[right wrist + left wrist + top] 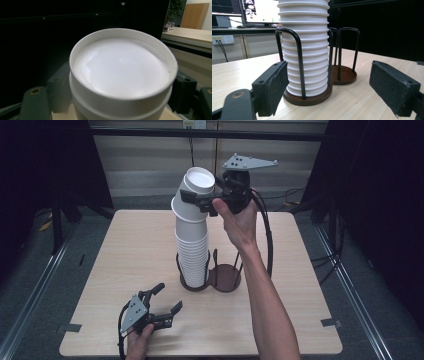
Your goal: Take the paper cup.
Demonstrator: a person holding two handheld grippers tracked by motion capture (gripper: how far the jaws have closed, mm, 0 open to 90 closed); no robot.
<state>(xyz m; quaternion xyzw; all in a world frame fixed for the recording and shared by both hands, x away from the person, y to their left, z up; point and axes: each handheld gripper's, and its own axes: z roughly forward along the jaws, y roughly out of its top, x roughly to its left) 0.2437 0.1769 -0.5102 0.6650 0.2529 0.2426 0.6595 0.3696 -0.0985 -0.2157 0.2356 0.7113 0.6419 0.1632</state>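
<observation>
A tall stack of upturned white paper cups (pixel 192 250) stands in the left ring of a dark two-ring wire holder (pixel 226 279) at mid-table. The top cup (pixel 198 184) is tilted and lifted off the stack, and my right gripper (pixel 202 191) is shut on it from the right. In the right gripper view the cup's white base (pixel 120 67) faces the camera, with black fingers (pixel 58 90) on either side. My left gripper (pixel 167 299) rests low near the front edge, open, and holds nothing. In the left gripper view it (pixel 332 83) points at the stack (pixel 305 50) in the holder (pixel 312 98).
The holder's right ring (pixel 344 75) holds nothing. The wooden table (pixel 125 250) has bare room left, right and in front of the holder. Black curtains flank the table, and the right gripper's cable (pixel 267 235) hangs beside the forearm.
</observation>
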